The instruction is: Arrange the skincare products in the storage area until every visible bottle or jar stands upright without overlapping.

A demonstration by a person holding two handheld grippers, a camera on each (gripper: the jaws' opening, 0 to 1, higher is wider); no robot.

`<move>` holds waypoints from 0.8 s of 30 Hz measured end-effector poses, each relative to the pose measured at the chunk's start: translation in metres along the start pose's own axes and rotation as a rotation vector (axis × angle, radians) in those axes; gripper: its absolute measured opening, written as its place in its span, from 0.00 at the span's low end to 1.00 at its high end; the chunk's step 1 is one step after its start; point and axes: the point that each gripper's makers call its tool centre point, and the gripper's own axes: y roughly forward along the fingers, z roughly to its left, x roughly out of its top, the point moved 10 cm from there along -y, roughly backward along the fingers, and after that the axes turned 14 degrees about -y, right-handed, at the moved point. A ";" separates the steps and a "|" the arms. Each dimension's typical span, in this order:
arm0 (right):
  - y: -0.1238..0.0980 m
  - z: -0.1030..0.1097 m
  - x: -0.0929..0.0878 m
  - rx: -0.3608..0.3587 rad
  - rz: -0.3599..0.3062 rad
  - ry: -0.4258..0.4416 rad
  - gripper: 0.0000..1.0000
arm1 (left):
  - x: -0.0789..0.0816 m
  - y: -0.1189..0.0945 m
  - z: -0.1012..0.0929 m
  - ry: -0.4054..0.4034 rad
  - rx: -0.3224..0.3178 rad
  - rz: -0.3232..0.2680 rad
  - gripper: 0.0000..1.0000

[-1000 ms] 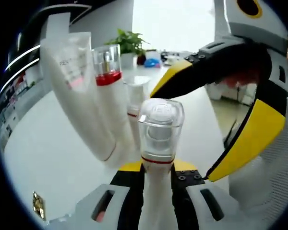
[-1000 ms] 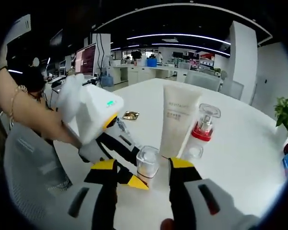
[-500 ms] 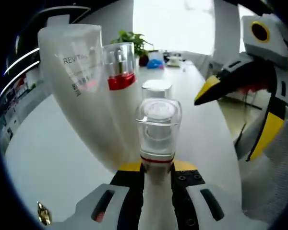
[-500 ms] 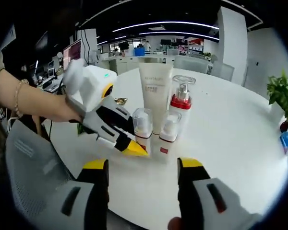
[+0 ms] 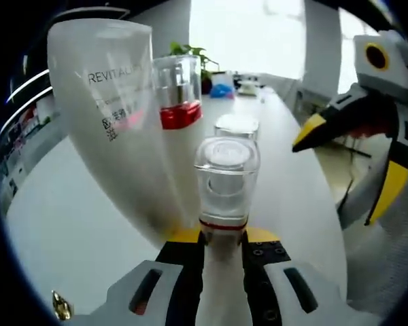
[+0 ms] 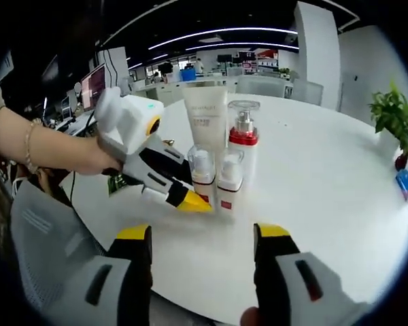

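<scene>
In the left gripper view, the left gripper (image 5: 221,248) has its yellow-tipped jaws clamped on the neck of a small white pump bottle with a clear square cap (image 5: 226,183), which stands upright on the round white table (image 5: 68,224); a white pump head shows inside the cap. Just left of it stands a tall white squeeze tube printed with grey lettering (image 5: 119,129), and beside that a white pump bottle with a red collar and clear cap (image 5: 178,95). A second small clear-capped bottle (image 5: 236,126) stands just behind the held one. The right gripper (image 5: 367,136) hangs at the right, apart from the bottles. A green potted plant (image 5: 190,58) sits far off.

In the right gripper view, the right gripper (image 6: 202,238) has its jaws spread wide with nothing between them, near the table's edge. Beyond stand the four containers in a tight upright group: the tube (image 6: 207,122), the red-collared bottle (image 6: 243,139), and the two small bottles (image 6: 202,173) (image 6: 229,178) touching side by side. The left gripper (image 6: 180,197) grips the left small one, a hand (image 6: 88,159) holding it.
</scene>
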 end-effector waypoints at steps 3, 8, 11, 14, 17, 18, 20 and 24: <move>0.001 0.002 0.001 0.006 -0.002 -0.005 0.61 | 0.000 0.000 -0.001 -0.001 0.008 0.003 0.18; 0.002 0.003 0.003 0.009 -0.007 -0.009 0.61 | -0.001 -0.002 0.000 -0.004 0.022 0.017 0.18; 0.002 0.004 0.003 0.013 -0.007 -0.007 0.61 | -0.003 -0.003 0.000 -0.004 0.030 0.026 0.20; 0.001 0.005 0.003 0.012 -0.005 -0.012 0.61 | -0.003 -0.004 -0.001 -0.002 0.029 0.029 0.18; 0.001 0.004 0.003 0.006 -0.010 -0.008 0.61 | -0.002 -0.003 -0.002 0.002 0.024 0.030 0.18; 0.001 0.004 0.003 0.005 -0.010 -0.007 0.61 | -0.002 -0.003 -0.002 0.002 0.024 0.031 0.19; 0.000 0.004 0.003 0.004 -0.010 -0.008 0.61 | -0.003 -0.004 -0.002 0.002 0.027 0.032 0.18; -0.001 0.004 0.003 0.002 -0.012 -0.009 0.61 | -0.002 -0.003 -0.002 0.007 0.028 0.031 0.17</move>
